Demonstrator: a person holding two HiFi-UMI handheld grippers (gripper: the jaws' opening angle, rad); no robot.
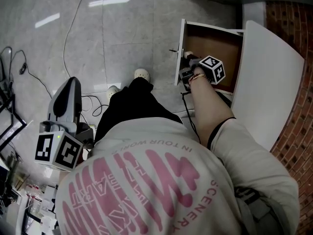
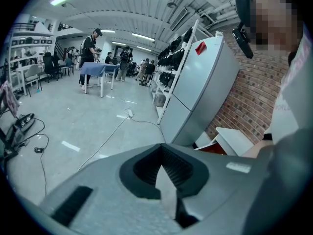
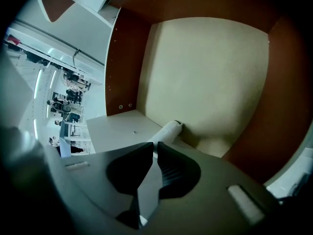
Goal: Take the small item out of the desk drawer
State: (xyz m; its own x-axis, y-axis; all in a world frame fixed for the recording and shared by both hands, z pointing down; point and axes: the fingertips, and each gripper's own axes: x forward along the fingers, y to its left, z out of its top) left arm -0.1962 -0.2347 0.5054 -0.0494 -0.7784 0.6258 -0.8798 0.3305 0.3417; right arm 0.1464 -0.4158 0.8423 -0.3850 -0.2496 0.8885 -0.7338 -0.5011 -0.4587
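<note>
The desk drawer (image 1: 198, 35) stands pulled out, brown inside with a pale bottom (image 3: 205, 72). A small white roll (image 3: 168, 130) lies in it along the edge of the bottom. My right gripper (image 3: 154, 145) reaches steeply down into the drawer, and its tips pinch the near end of the roll. In the head view the right gripper (image 1: 188, 58) sits at the drawer's front left corner, under its marker cube (image 1: 213, 68). My left gripper (image 1: 72, 83) hangs low at the left over the floor. Seen in its own view, the left gripper (image 2: 162, 147) is shut and holds nothing.
The white desk top (image 1: 269, 82) overhangs the drawer at the right, against a brick wall (image 1: 293, 23). Cables (image 1: 73, 33) trail over the grey floor. A tall grey cabinet (image 2: 200, 87) stands ahead of the left gripper, with people round a table (image 2: 98, 67) far off.
</note>
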